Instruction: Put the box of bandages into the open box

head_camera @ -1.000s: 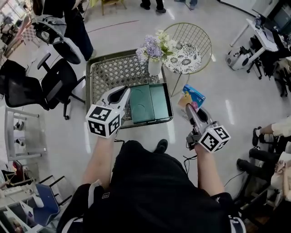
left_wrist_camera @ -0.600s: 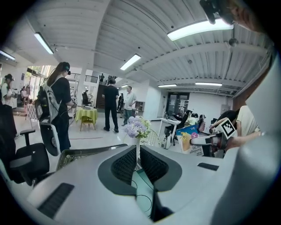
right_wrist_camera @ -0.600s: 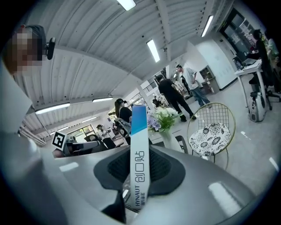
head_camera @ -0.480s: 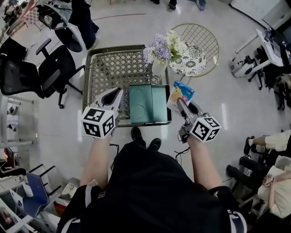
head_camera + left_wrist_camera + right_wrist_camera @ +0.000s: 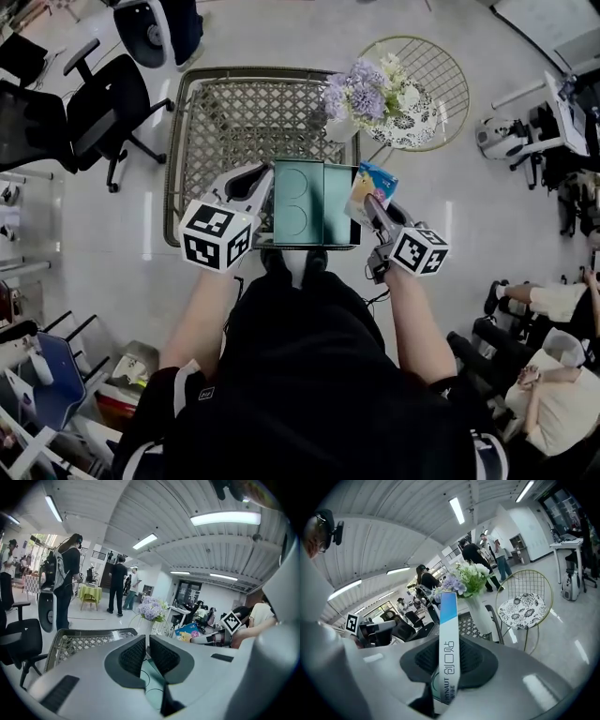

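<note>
Now bandage box edge-on between right gripper jaws, clamped; left gripper jaws together.

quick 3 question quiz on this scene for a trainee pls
1. True or false: the right gripper holds the bandage box.
2. The open green box lies on: A the wire chair, B the metal table, C the floor.
3. Fill in: the white vase holds ___.

Key: 1 true; 2 B; 3 flowers.
</note>
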`<state>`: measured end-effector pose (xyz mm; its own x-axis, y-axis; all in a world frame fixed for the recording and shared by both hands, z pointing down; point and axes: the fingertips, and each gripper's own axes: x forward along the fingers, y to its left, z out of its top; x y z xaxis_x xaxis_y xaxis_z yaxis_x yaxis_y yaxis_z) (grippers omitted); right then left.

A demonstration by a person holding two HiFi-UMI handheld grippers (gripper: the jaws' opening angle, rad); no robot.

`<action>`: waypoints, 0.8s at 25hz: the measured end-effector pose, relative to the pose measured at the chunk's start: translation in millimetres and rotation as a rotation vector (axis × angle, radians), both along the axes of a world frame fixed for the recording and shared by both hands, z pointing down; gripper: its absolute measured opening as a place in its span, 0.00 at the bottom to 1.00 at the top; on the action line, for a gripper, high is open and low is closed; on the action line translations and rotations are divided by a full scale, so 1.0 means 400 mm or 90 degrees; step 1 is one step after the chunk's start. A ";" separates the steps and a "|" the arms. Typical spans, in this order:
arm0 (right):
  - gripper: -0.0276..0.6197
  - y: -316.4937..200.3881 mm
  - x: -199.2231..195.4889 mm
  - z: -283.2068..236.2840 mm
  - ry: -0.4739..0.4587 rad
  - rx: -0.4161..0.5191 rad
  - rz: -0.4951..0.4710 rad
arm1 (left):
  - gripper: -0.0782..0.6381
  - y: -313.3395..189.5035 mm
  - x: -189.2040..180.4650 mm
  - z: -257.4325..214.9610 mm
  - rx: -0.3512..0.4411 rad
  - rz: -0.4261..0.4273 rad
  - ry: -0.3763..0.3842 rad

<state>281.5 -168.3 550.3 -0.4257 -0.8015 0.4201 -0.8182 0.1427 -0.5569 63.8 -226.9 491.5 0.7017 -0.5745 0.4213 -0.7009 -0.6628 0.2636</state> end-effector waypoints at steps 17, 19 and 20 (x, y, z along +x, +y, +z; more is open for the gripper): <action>0.18 -0.009 -0.005 0.331 0.046 -0.179 -0.084 | 0.15 0.048 -0.021 0.120 -0.078 -0.054 -0.054; 0.18 -0.008 -0.011 0.363 0.054 -0.200 -0.090 | 0.15 0.056 -0.030 0.138 -0.089 -0.062 -0.055; 0.18 -0.009 -0.016 0.380 0.059 -0.212 -0.095 | 0.15 0.059 -0.033 0.147 -0.095 -0.065 -0.056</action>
<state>275.2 -171.8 702.5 -0.4756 -0.5471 0.6889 -0.8509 0.0875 -0.5180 50.6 -203.3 550.5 0.5999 -0.5670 0.5645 -0.7869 -0.5459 0.2878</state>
